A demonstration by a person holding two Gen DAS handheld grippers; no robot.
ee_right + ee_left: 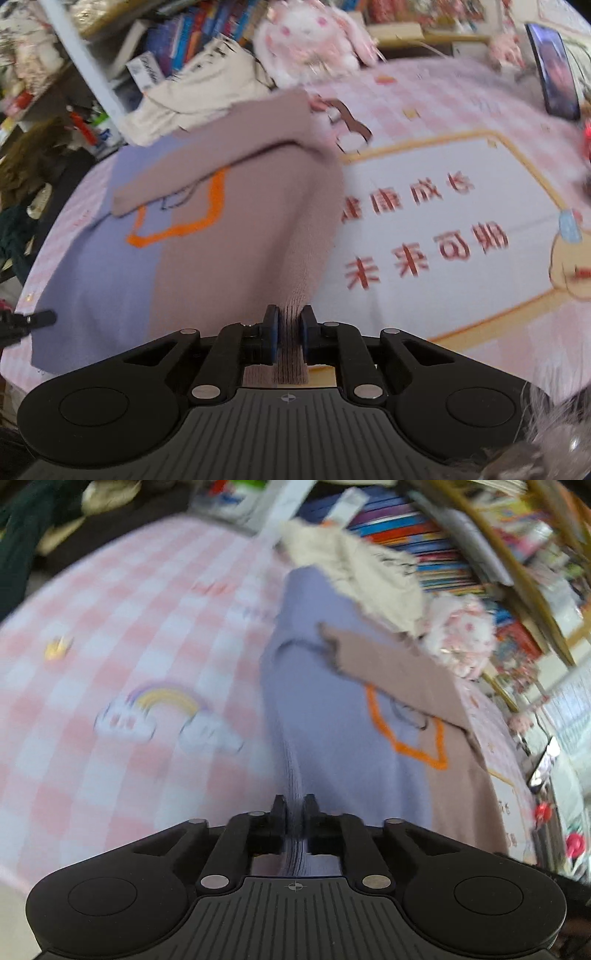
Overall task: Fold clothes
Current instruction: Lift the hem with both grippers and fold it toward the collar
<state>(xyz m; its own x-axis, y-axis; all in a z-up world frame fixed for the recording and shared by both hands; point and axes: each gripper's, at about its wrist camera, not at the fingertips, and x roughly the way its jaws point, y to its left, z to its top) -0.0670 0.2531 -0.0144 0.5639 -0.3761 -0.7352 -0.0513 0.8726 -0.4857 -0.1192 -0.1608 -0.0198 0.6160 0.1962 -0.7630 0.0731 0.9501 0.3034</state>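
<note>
Pinching the sweater's [229, 236] near hem, my left gripper [294, 805] held the lilac half and my right gripper [289, 317] the brown half; it lay flat on the checked tablecloth [110, 627]. Next, I judged, both should carry the hem toward the collar.
</note>
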